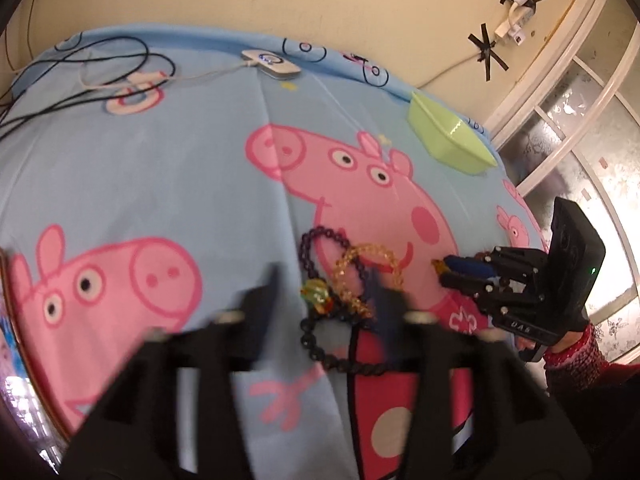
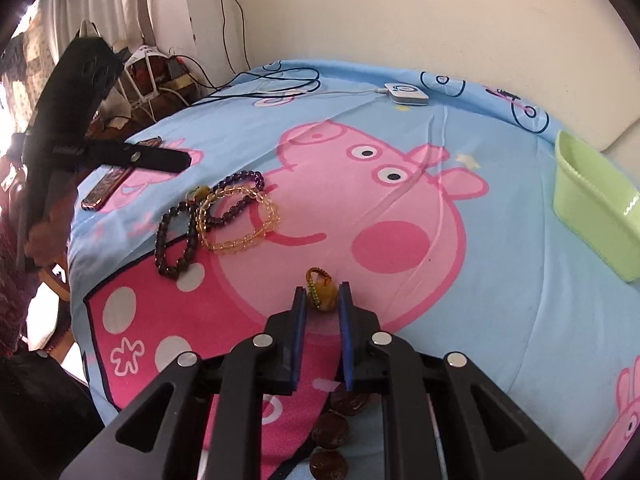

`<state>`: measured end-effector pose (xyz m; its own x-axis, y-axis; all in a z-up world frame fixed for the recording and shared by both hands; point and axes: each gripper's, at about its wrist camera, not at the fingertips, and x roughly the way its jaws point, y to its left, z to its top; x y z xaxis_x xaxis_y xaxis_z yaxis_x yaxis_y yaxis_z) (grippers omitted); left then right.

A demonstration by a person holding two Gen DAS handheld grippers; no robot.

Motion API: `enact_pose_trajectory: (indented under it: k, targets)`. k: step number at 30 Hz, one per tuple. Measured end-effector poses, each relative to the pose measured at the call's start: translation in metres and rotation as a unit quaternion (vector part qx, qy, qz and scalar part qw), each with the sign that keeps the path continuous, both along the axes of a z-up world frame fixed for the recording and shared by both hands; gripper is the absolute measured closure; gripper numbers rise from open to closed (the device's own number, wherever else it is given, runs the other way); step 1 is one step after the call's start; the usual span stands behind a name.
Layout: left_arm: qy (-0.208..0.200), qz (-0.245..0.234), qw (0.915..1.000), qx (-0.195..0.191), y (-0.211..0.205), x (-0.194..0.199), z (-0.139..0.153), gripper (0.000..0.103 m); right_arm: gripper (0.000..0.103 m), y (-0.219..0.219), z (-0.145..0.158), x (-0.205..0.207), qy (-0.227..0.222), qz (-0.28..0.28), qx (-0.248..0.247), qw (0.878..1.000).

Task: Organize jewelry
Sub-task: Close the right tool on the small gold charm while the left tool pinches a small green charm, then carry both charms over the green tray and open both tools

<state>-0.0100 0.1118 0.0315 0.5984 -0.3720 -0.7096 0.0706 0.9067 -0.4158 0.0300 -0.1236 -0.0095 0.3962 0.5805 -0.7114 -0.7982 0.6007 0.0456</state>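
Bracelets (image 2: 216,216) in a tangle on the cartoon-pig bedspread (image 2: 500,300): a purple bead loop (image 2: 240,188), a clear amber-yellow bead loop (image 2: 248,232) lying across it, and a dark brown bead loop (image 2: 176,240) linked in at the left. A small green-and-amber charm (image 1: 316,294) sits where they cross. In my left wrist view the same pile lies between my left gripper's (image 1: 324,292) fingers, nearer the right finger; that view is smeared by motion. My left jaws stand about half open, pads clear of the beads as far as I can tell.

My right gripper (image 2: 322,292) is closed on a separate piece, apart from the pile: a small amber bead with a braided yellow-green cord loop (image 2: 318,284), pinched between the blue pads at the very tips. Large dark brown carved beads (image 2: 332,432) of that strand hang beneath my right gripper, partly hidden by its frame. From the left view the right tips come together on something amber, over the pink of the pig print.

Farther out: a light green plastic bin (image 2: 592,200) at the right edge of the bed, nothing visible inside. A white charger puck (image 2: 406,94) with black cables (image 2: 276,80) near the wall. A flat dark rectangular object (image 2: 120,174), possibly a phone, at the left edge of the bed. Red patterned sleeve (image 1: 576,356) behind my right gripper.
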Motion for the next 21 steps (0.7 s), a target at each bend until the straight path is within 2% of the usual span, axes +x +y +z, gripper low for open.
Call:
enact_pose_trajectory:
  k: [3,5,6,12,16,18,21]
  targets:
    - [0.006,-0.010,0.9997,-0.021,-0.003,0.003,-0.009,0.052,0.103,0.000,0.001,0.000,-0.001,0.001,-0.001,1.000]
    - [0.013,-0.016,0.9997,-0.014,-0.007,0.006,-0.017,0.072,0.103,0.000,0.001,0.001,0.000,0.001,0.001,1.000]
    - [0.025,-0.018,0.9995,-0.005,-0.008,0.009,-0.024,0.087,0.103,0.000,0.001,0.001,0.002,0.001,0.002,1.000]
    - [0.015,0.004,0.9994,-0.031,0.012,0.000,-0.029,0.087,0.103,-0.001,0.001,0.002,0.004,0.002,0.004,1.000]
    - [0.014,0.023,0.9972,-0.070,0.032,-0.002,-0.022,0.087,0.103,-0.003,0.003,0.003,0.006,-0.001,0.011,1.000]
    - [0.004,0.017,0.9967,-0.080,0.033,0.002,-0.012,0.087,0.103,-0.010,0.007,0.006,0.006,-0.012,0.025,1.000]
    - [-0.009,-0.014,0.9971,-0.074,0.012,0.020,0.005,0.087,0.103,-0.022,0.015,0.014,-0.009,-0.033,0.037,0.999]
